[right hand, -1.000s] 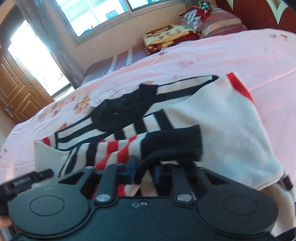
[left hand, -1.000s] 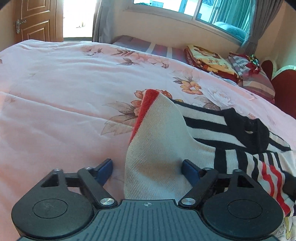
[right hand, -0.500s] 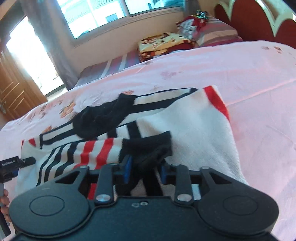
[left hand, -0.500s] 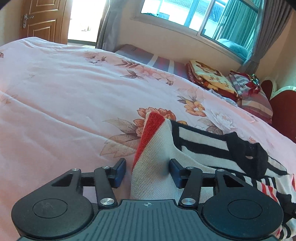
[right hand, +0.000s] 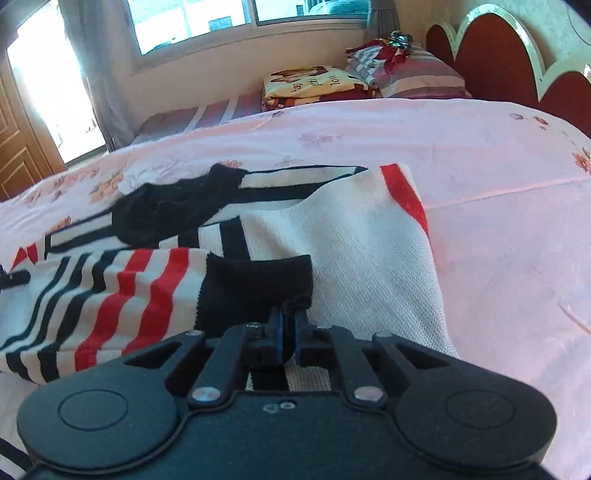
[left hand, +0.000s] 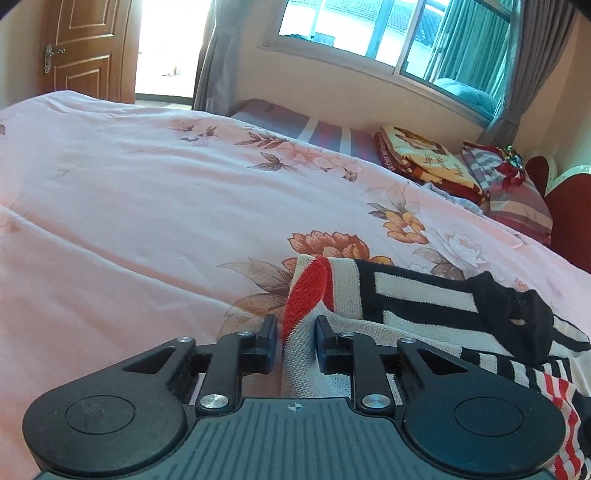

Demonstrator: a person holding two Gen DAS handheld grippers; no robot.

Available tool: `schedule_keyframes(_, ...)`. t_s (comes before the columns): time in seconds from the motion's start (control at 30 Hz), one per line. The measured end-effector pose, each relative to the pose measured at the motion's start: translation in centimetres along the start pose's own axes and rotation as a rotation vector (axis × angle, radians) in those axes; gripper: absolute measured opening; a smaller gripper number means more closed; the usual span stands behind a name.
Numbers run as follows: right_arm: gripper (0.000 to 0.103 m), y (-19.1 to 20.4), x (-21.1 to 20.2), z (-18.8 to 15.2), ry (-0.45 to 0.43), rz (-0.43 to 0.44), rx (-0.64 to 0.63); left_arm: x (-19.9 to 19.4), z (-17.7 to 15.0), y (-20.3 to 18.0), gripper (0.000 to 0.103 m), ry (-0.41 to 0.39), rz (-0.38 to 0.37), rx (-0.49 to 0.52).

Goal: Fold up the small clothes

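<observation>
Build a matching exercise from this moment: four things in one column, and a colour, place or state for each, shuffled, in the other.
Column 1
1. left gripper
2. right gripper
3. folded blanket
4. door

Column 2
A. brown wood, at the far end of the room
B. fingers pinched on the sweater's black cuff
C. yellow and dark red, lying under the window
D. fingers either side of the sweater's red-tipped corner, having just been closing

Pairs: 1-D, 2-B, 3-C, 4-A
</observation>
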State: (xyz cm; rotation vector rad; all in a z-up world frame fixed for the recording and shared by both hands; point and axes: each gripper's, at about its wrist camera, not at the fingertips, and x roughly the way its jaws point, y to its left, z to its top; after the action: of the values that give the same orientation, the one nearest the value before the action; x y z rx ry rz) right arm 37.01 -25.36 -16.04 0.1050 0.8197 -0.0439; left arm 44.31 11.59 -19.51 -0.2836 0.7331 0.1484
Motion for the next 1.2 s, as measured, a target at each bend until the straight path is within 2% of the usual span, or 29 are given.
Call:
schedule_keyframes(0.07, 0.021, -0.5, -1.3, 0.5, -0.045, 0.002, 0.032, -2.0, 0.2, 0.3, 0.050, -0.035, 0.026, -0.027)
schedule_keyframes(0.1, 0.021, -0.5, -2.0, 0.6, -0.072, -0.002, 0.030, -3.2, 0.1, 0.6, 0.053, -0.050, 0.019, -0.029)
schedule_keyframes(0.13, 0.022, -0.5, -2.6, 0.7, -0.089, 0.002, 0.018, -4.3, -0.2, 0.7, 0.056, -0.057, 0.006, -0.015)
schedule_keyframes(0.2, 0.032, -0.5, -2.2, 0.9, -0.053, 0.042, 0.019, -6.3, -1.1, 0.6, 0.056, -0.047, -0.017, 0.043)
schedule_keyframes(0.23, 0.049, -0.7, -1.6, 0.7, -0.025, 0.061, 0.043, -7.0, -1.7, 0.5, 0.056, -0.038, -0.026, 0.060)
schedule_keyframes(0.27, 0.051, -0.9, -1.1, 0.5, -0.011, 0.063, 0.069, -7.6, -2.6, 0.4, 0.056, -0.018, -0.029, 0.079)
schedule_keyframes(0.3, 0.050, -1.0, -0.8, 0.3, 0.001, 0.059, 0.082, -7.9, -3.4, 0.3, 0.056, 0.002, -0.026, 0.096)
schedule_keyframes(0.37, 0.032, -0.6, -0.2, -0.3, 0.011, 0.048, 0.072, -8.0, -5.6, 0.0, 0.056, 0.037, -0.004, 0.132)
schedule_keyframes(0.4, 0.030, -0.3, -0.3, -0.5, 0.005, 0.045, 0.055, -7.7, -6.5, -0.1, 0.056, 0.040, 0.021, 0.157)
schedule_keyframes(0.47, 0.010, 0.5, -0.6, -0.8, -0.003, 0.038, 0.000, -7.9, -7.9, 0.0, 0.059, -0.009, 0.044, 0.167)
schedule_keyframes(0.53, 0.006, 0.4, -0.7, -1.1, -0.026, -0.013, -0.053, -7.9, -8.0, 0.2, 0.059, -0.021, 0.049, 0.157)
schedule_keyframes(0.6, 0.003, -0.9, -0.3, -1.2, -0.031, -0.043, -0.025, -8.0, -7.9, 0.7, 0.061, -0.009, 0.043, 0.136)
schedule_keyframes(0.7, 0.007, -0.6, -1.4, -0.6, -0.020, -0.013, -0.025, -9.3, -7.4, 0.9, 0.061, -0.006, 0.069, 0.136)
schedule_keyframes(0.77, 0.016, -0.5, -3.0, -0.5, -0.073, 0.000, -0.005, -11.0, -7.2, 0.3, 0.061, -0.043, 0.039, 0.141)
schedule_keyframes(0.83, 0.016, 0.0, -3.8, -0.4, -0.093, 0.043, 0.010, -11.9, -7.5, -0.8, 0.061, -0.064, 0.009, 0.179)
schedule_keyframes(0.9, 0.016, 1.1, -3.5, -0.5, -0.068, 0.096, -0.007, -11.5, -8.0, -2.0, 0.061, -0.051, -0.010, 0.230)
schedule_keyframes(1.0, 0.016, 2.8, -2.6, -1.2, -0.038, 0.084, -0.071, -10.0, -9.4, -2.4, 0.062, 0.001, 0.031, 0.276)
schedule_keyframes(1.03, 0.016, 2.8, -1.8, -1.5, -0.007, 0.069, -0.083, -9.9, -9.7, -2.0, 0.067, -0.018, 0.033, 0.260)
schedule_keyframes(1.07, 0.016, 2.6, -1.2, -1.9, 0.008, 0.064, -0.096, -9.8, -9.8, -1.5, 0.078, -0.015, 0.046, 0.233)
schedule_keyframes(1.13, 0.015, 2.5, -1.4, -2.0, 0.000, 0.060, -0.119, -9.5, -9.2, -0.7, 0.080, 0.015, 0.036, 0.174)
schedule_keyframes(1.2, 0.016, 2.4, -2.1, -1.7, 0.014, 0.054, -0.103, -9.9, -8.9, -0.7, 0.080, 0.023, 0.048, 0.161)
